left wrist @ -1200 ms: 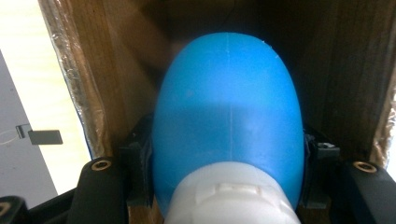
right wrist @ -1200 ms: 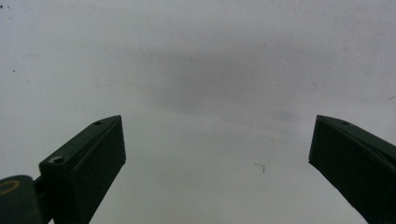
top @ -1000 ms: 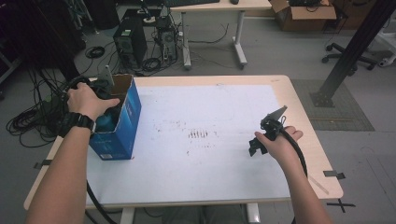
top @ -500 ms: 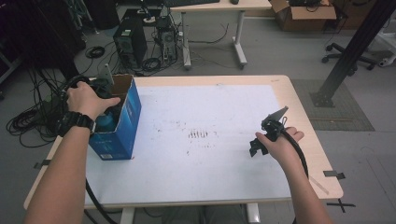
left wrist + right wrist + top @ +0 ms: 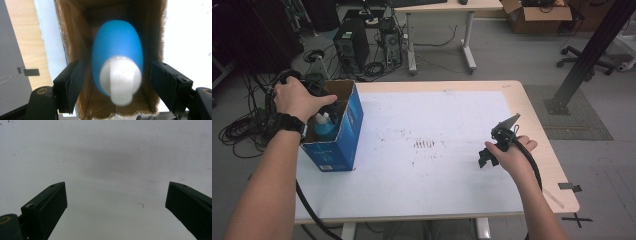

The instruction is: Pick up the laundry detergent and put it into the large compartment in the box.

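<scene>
A blue cardboard box (image 5: pixel 339 145) stands open-topped at the table's left edge. Inside it is a blue bottle (image 5: pixel 326 127) with a white cap (image 5: pixel 120 77), upright. My left gripper (image 5: pixel 318 107), under the person's left hand, points down into the box. In the left gripper view its jaws have just been opening: the left gripper (image 5: pixel 116 63) stands either side of the bottle (image 5: pixel 117 45) with a gap at each pad. My right gripper (image 5: pixel 486 159) hovers over the right part of the white table top (image 5: pixel 437 115). In the right gripper view the right gripper (image 5: pixel 116 183) is open over bare table.
Faint dark marks (image 5: pixel 424 145) dot the table's middle. A black cable (image 5: pixel 309 210) trails off the front edge at the left. Beyond the table are computer towers (image 5: pixel 349 47), floor cables, a second desk (image 5: pixel 447 7) and a black post (image 5: pixel 592 55).
The left hand has lifted a little above the box, and the bottle's cap and shoulder now show beneath it. The right hand has kept still.
</scene>
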Tool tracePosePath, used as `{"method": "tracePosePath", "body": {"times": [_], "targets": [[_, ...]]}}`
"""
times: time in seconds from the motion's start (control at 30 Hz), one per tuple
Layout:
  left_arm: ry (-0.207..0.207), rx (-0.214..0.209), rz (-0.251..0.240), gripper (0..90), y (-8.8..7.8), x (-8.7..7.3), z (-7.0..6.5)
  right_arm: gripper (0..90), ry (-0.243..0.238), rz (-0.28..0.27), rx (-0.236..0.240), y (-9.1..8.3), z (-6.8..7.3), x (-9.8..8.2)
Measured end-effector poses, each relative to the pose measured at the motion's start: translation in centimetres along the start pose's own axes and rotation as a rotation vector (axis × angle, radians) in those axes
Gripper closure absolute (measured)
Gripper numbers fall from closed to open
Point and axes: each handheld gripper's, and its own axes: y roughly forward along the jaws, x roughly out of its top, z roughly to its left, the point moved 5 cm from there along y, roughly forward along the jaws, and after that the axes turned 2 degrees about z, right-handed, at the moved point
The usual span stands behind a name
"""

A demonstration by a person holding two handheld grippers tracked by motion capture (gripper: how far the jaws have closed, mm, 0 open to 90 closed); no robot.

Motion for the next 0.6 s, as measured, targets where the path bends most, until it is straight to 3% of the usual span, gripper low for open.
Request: {"method": "tracePosePath", "body": {"times": [0.17, 0.6], "targets": [[0.018, -0.007, -0.024, 21.9, -1.7, 0.0, -0.8, 3.9, -0.002, -0.010, 0.002, -0.4, 0.0, 0.1], [0.101, -0.041, -0.064, 9.9, -3.7, 0.5, -5.8, 3.9, -0.001, -0.022, 0.005, -1.1, -0.4, -0.3]]}}
